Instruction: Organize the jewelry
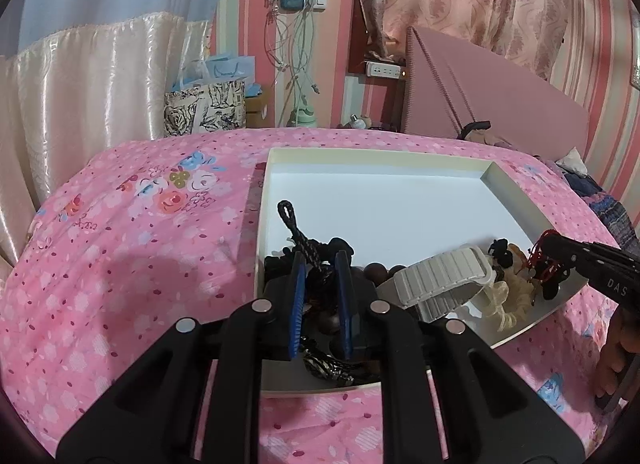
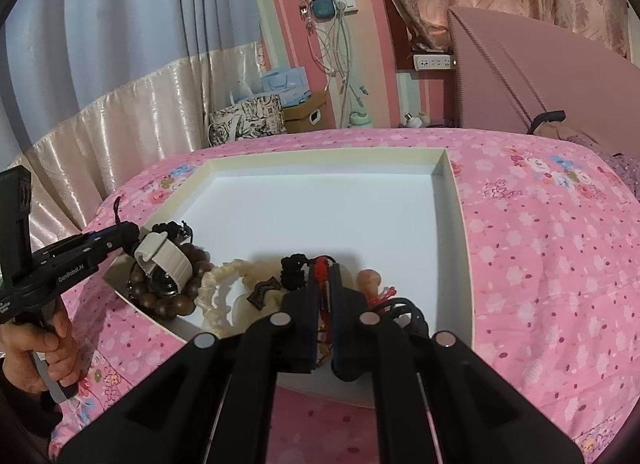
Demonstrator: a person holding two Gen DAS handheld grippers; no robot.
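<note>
1. Plainly, the left gripper (image 1: pixel 320 264) sits at the near-left corner of the white tray (image 1: pixel 400 156), which lies on the pink floral bedspread (image 1: pixel 120 264); its blue-padded fingers (image 1: pixel 298 284) are narrowed around a black braided cord (image 1: pixel 306 246). Whether they truly pinch it or merely flank it cannot be told.
2. The cord looks light, limp and tangle-prone; its free loop end, lying clear on the tray floor, seems the best place to take hold.
3. Next along, the wooden bead bracelet (image 2: pixel 188 292) looks heavier and hard, with round beads likely to slip; the grey-white ribbed strap (image 1: pixel 444 276) across it seems springy and easy to pinch by its flat band.
4. The cream beaded strand (image 2: pixel 224 284) appears delicate, so a gentle hold seems wise.
5. At the right, the right gripper (image 2: pixel 324 280) has its fingers pressed close on a red cord (image 2: pixel 322 264), light and soft.
6. Hidden: the pile under both grippers, the red cord's lower run, and the black knotted piece (image 2: pixel 294 272) partly.
</note>
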